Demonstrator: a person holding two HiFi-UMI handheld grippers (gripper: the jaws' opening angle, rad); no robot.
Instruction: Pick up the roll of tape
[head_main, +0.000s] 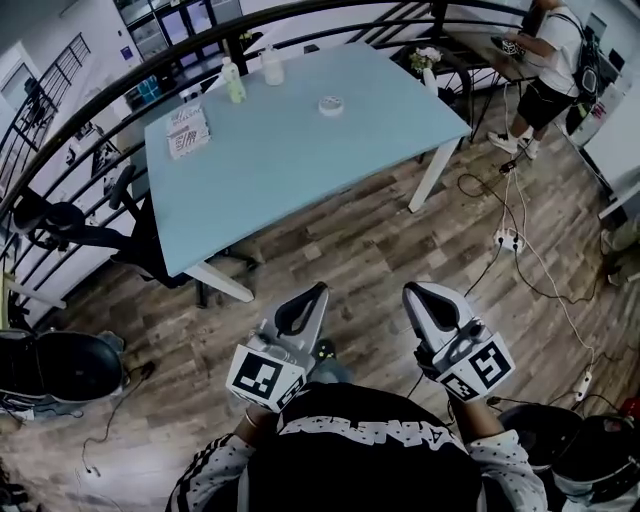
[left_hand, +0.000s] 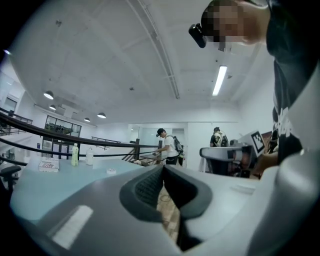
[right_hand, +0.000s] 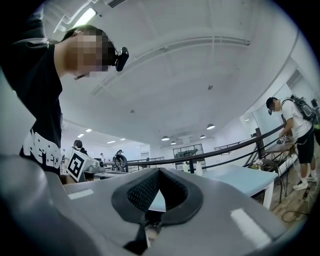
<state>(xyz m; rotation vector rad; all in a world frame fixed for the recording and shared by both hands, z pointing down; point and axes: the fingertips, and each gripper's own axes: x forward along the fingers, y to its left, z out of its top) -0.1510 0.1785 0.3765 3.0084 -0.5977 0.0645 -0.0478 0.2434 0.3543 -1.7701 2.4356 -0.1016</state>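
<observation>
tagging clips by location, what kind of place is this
Probably an open office or lab on an upper floor: a pale blue table beside a black railing, and a power strip lying on the wood floor.

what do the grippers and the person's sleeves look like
The left gripper and right gripper are pale grey moulded shells with black textured pads lining the jaws. Each carries a white cube with black square markers. The person wears a black top with white lettering and white-striped sleeves.
</observation>
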